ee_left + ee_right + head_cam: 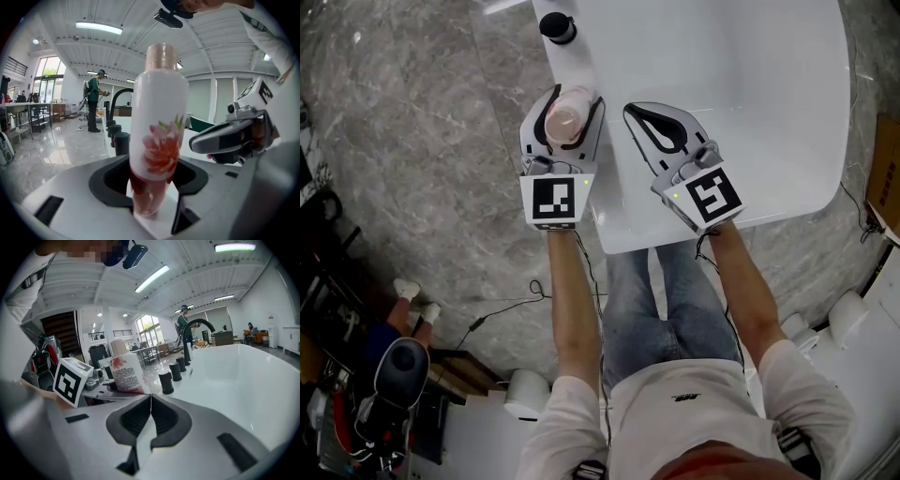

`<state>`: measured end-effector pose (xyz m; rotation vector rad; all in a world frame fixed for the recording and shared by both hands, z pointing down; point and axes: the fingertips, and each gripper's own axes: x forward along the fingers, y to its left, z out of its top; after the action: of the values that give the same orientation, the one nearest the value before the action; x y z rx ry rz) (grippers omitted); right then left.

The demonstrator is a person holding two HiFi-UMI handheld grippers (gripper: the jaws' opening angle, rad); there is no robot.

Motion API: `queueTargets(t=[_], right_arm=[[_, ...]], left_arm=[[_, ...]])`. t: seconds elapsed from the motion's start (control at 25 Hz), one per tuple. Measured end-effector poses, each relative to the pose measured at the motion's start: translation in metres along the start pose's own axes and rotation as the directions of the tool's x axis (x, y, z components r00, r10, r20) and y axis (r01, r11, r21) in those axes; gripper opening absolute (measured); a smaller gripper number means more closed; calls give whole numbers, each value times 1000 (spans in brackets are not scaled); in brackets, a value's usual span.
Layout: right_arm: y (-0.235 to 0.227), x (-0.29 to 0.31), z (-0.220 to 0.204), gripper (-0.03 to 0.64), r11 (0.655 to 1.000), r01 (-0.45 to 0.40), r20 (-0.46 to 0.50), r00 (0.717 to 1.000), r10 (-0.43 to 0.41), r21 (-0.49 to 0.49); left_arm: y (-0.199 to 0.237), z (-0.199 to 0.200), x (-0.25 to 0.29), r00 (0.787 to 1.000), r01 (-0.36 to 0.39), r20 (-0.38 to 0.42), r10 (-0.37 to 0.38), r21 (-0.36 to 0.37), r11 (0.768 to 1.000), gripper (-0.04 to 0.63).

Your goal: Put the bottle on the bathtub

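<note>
Jaws of the left gripper are squeezed on the bottle, and the jaws of the right gripper are pressed together with nothing between them. The big white bathtub is in front of the person, on a grey stone floor. Both grippers are over the near left part of the tub, side by side and apart. The bottle is white with a pink flower and a pinkish cap. It stands straight up at the left edge of the tub's flat rim. Small black knobs stand in a row farther along the rim.
</note>
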<state>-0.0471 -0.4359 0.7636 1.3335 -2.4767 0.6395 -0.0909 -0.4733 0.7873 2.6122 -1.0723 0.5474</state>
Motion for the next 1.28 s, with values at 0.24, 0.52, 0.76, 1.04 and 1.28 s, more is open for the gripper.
queueTargets(t=[0.24,0.52,0.76,1.04,1.28], right_arm=[[0,-7,4,-5,1000,4,-7,1000,-4,-13],[4,-13,9,-5,1000,7,12,1000,-6,-18],[17,-22,15,-5,999,5,15,1000,-4,-32],[40,-43,36,-5,999,-8,18,1000,9,-50],[60,-66,62,-5,997,-9,35,999,11,-81]], left_arm=[[-1,2,-3,1000,-16,2,16,-5,1000,256],[-3,3,-10,999,-31,21,31,-18,999,299],[-3,4,-26,998,-49,24,49,-27,998,302],[-11,11,-60,997,-66,24,67,-53,996,302],[-23,41,-98,997,-68,44,70,-49,996,302]])
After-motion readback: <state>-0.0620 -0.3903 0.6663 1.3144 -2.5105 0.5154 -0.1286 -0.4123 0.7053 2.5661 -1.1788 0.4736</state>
